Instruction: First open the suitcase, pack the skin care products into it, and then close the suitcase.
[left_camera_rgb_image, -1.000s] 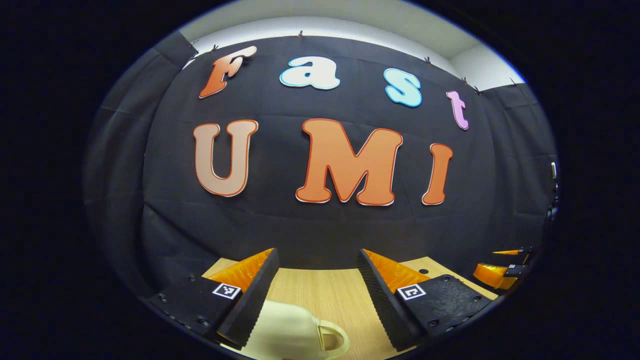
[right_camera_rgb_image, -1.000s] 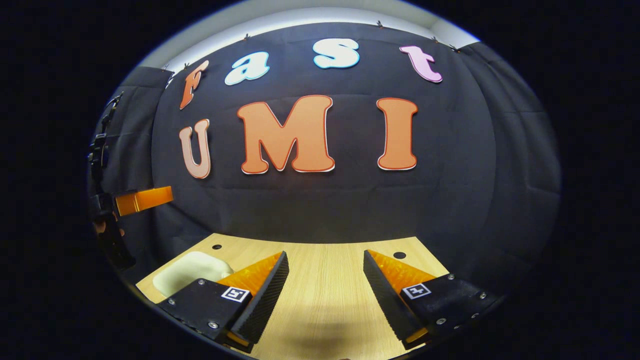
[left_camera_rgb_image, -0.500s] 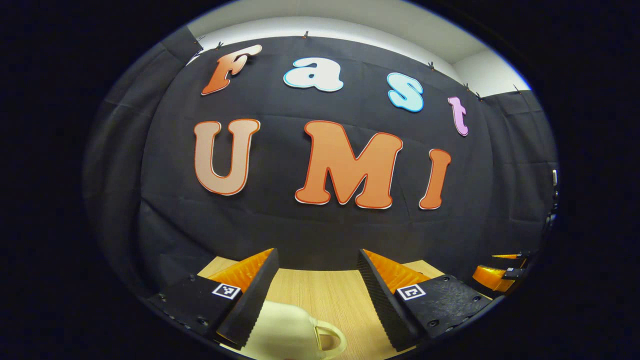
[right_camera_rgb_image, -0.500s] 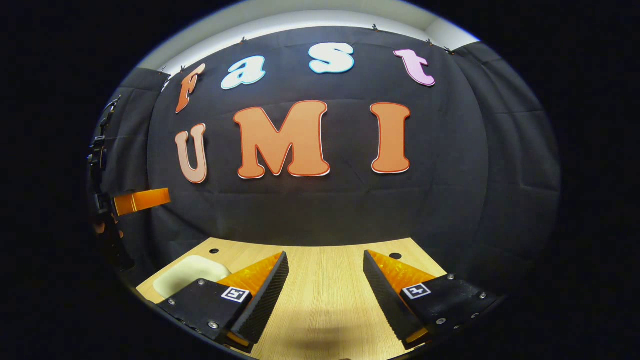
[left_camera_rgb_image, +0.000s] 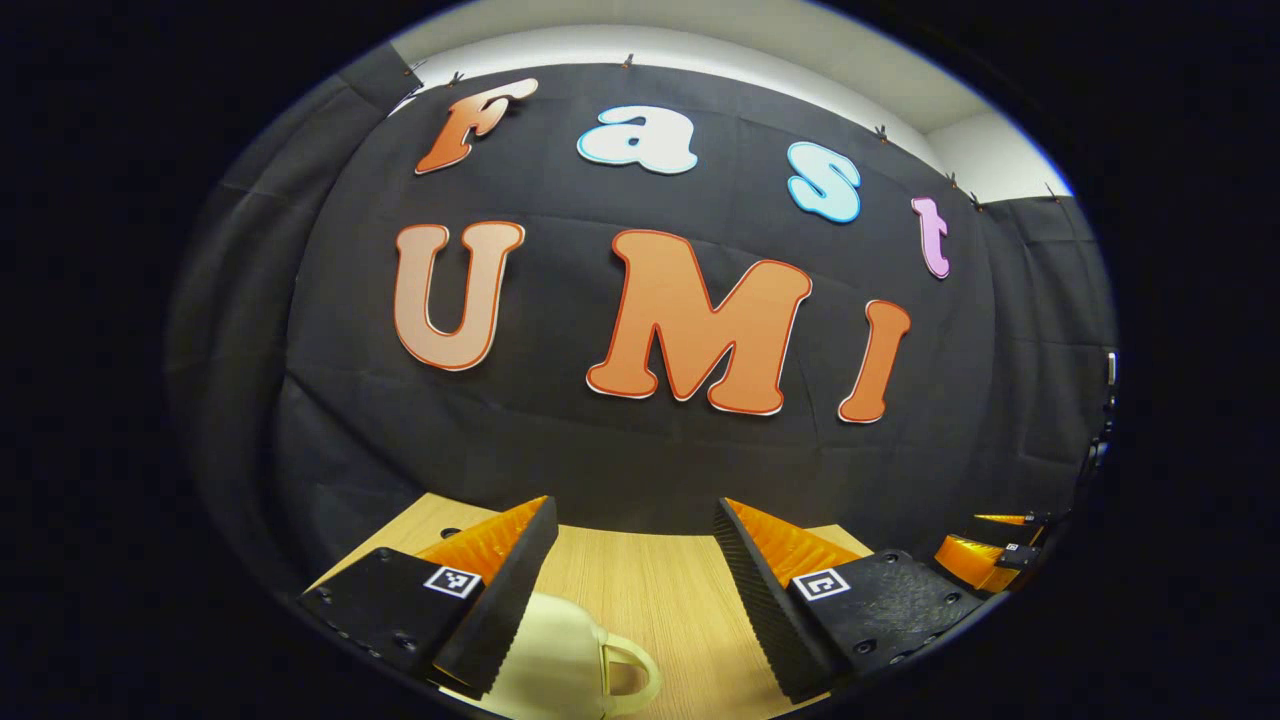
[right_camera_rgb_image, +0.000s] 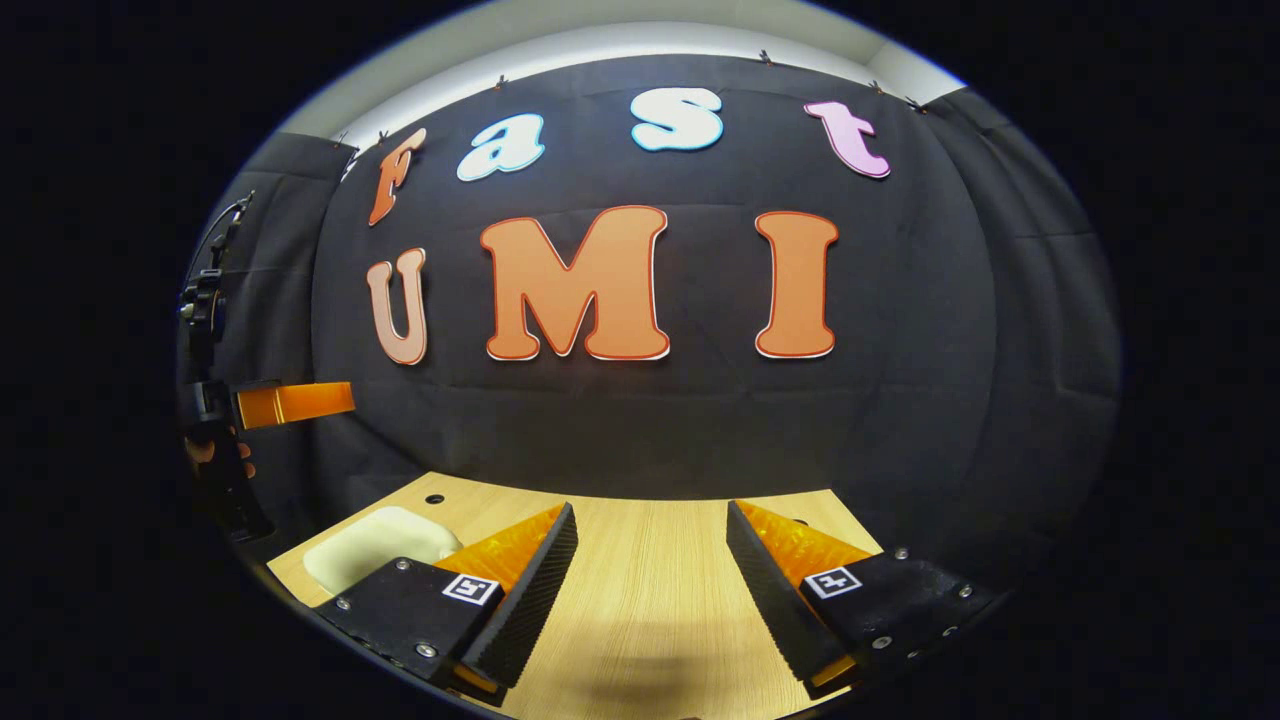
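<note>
Left tongs (left_camera_rgb_image: 634, 545) held wide apart above the wooden desk (left_camera_rgb_image: 650, 600), cream suitcase (left_camera_rgb_image: 560, 665) seen closed at 6 o'clock under them, right tongs (right_camera_rgb_image: 650, 550) also spread wide with nothing gripped, suitcase (right_camera_rgb_image: 375, 545) lying at their 9 o'clock

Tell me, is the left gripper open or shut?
Open: the left gripper holds nothing, its fingers wide apart over the table.

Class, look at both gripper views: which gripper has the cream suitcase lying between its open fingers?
The left gripper: the cream suitcase lies between its fingers. The right gripper frames only bare table.
</note>
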